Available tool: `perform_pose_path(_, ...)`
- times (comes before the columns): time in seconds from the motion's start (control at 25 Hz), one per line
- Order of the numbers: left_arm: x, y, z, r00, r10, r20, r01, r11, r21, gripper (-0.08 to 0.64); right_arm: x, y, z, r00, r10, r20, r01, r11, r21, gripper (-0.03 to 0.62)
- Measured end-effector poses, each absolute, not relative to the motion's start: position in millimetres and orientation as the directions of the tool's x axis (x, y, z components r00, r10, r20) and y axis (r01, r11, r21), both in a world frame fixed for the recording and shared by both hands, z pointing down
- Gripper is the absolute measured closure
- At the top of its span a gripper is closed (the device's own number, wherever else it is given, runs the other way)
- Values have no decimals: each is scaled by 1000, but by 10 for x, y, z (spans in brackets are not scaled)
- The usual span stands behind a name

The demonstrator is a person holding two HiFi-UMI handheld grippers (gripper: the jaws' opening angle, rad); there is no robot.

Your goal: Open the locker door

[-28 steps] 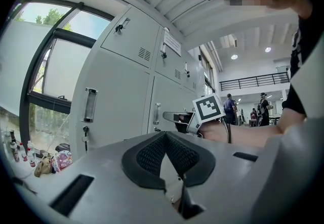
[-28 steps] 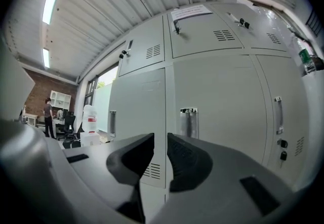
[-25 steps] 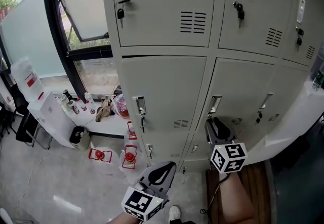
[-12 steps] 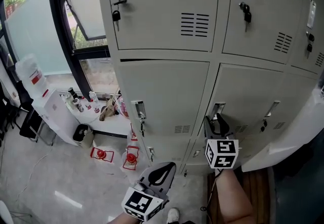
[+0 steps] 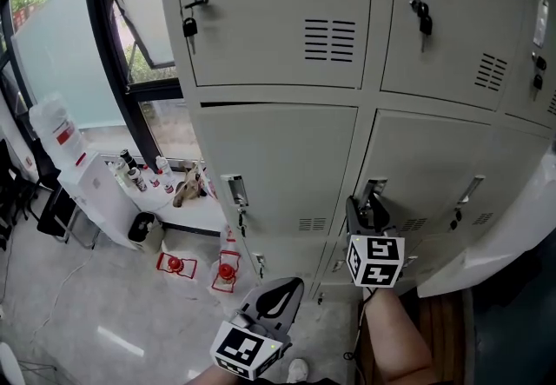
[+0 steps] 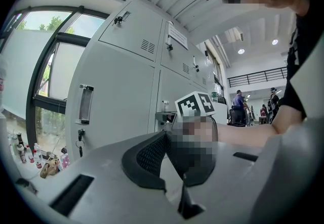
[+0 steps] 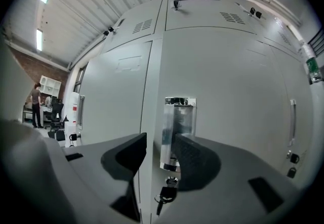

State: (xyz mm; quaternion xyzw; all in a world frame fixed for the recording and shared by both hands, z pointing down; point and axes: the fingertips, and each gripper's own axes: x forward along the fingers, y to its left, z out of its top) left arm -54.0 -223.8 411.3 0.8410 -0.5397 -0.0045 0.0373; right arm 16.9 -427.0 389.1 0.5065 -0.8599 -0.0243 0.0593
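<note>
Your R gripper (image 5: 368, 202) (image 7: 160, 139) points level at the chrome handle (image 5: 377, 186) (image 7: 178, 117) on the left edge of the locker door (image 5: 434, 162) (image 7: 238, 81). Its jaws are apart & have just been opening. Nothing's clamped.

In the right gripper view the handle is dead ahead. Its left part shows thru the gap btwn the jaws, & its lower right corner sits behind the right-hand jaw. The left-hand jaw is left of the handle, over the seam w/ the neighbour door (image 5: 278, 157) (image 7: 114, 91). Can't tell if the tips touch the handle or stop just short of it. A key (image 7: 166, 193) hangs in the lock directly below the handle, low in the gap.

The door is shut, its panel running right & up from the handle. In the head view the R gripper's marker cube (image 5: 375, 260) (image 6: 195, 104) is just below the handle, w/ your forearm (image 5: 395, 340) lower again.

Your L gripper (image 5: 287, 285) (image 6: 165, 137) is well apart from the handle, down & to its left, in front of the lower lockers. Its jaws are together w/ nothing btwn them. One jaw is partly masked in the left gripper view, but the pads meet at the tip.
</note>
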Motion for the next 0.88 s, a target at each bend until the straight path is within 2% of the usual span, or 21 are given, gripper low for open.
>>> perform_pose_path(0.32,-640,-2307,4090,452,-891,45,-891,-449,68,543,169,-4371,3930,-411,-908,82,-902,418,107,423)
perform_pose_path(0.88,-755,-2496,4028,591,-805,50,-806,-588,67,543,173,-4336,3940,-409,-906,108,-908,416,53,437)
